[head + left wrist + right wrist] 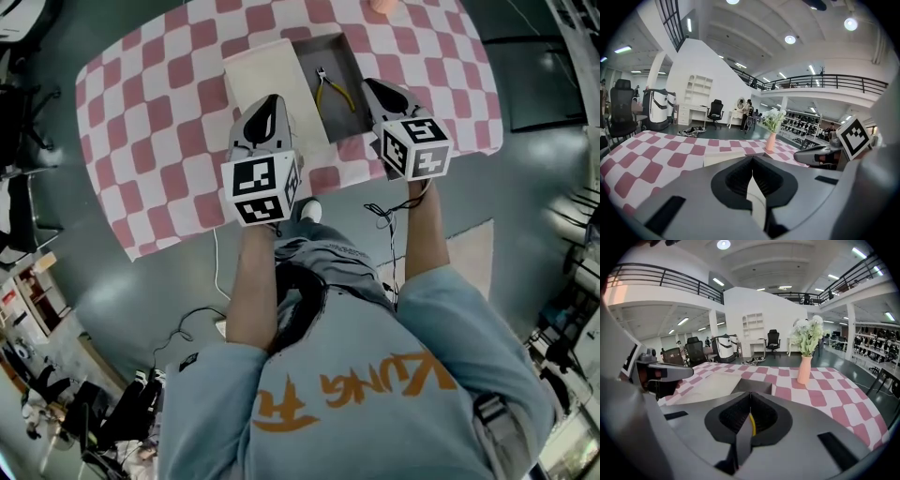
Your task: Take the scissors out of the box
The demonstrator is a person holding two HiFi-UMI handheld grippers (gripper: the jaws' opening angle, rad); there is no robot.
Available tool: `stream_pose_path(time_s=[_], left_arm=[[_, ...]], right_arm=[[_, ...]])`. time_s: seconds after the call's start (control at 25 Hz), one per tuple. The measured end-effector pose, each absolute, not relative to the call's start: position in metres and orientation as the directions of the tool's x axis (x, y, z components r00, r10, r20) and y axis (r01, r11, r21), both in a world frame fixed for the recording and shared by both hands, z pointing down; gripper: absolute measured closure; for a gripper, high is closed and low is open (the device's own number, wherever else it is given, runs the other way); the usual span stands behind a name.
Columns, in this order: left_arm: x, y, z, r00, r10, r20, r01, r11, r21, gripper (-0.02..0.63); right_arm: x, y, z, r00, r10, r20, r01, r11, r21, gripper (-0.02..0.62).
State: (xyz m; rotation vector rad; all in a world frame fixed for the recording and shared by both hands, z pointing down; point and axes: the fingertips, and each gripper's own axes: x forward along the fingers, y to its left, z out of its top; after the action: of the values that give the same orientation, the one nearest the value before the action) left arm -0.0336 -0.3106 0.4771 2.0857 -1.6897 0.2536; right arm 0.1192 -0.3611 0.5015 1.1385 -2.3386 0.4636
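Scissors (333,92) lie flat in the open grey box (323,52) on the checkered bench (159,112); they look small, light and stiff, with slick metal at the tip, so pinch across the yellow handles near the pivot. Your left hand-held gripper (273,99) sits over the cream lid (267,80) beside the box and your right hand-held gripper (368,84) is at the box's right wall, both clenched on nothing, so open up first. Box walls crowd the reach; the pink vase (804,370) stands well apart.

Scissors (334,94) w/ yellow handles flat inside open grey box (345,56); blades pointing away.
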Motion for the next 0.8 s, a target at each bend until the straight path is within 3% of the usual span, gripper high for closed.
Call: stream_pose_path(time_s=[0.08,0.24,0.52,0.8], left_arm=[[-0.041,-0.316,0.478,0.231,-0.885,0.405,-0.964,-0.15,0.222,0.586],[-0.049,-0.321,0.481,0.223,-0.885,0.408,-0.963,-0.136,0.231,0.586],[-0.062,-0.333,0.487,0.209,-0.889,0.407,-0.961,-0.109,0.256,0.586],[-0.075,-0.339,0.492,0.189,-0.895,0.405,-0.959,-0.079,0.274,0.586]], right_arm=[[0.111,-0.365,0.513,-0.53,-0.602,0.597,-0.778,0.626,-0.059,0.591],[0.097,-0.367,0.534,-0.523,-0.524,0.672,-0.735,0.676,-0.045,0.525],[0.084,-0.37,0.559,-0.471,-0.428,0.772,-0.674,0.739,-0.001,0.522],[0.08,-0.367,0.584,-0.326,-0.345,0.88,-0.6,0.795,0.089,0.5]])
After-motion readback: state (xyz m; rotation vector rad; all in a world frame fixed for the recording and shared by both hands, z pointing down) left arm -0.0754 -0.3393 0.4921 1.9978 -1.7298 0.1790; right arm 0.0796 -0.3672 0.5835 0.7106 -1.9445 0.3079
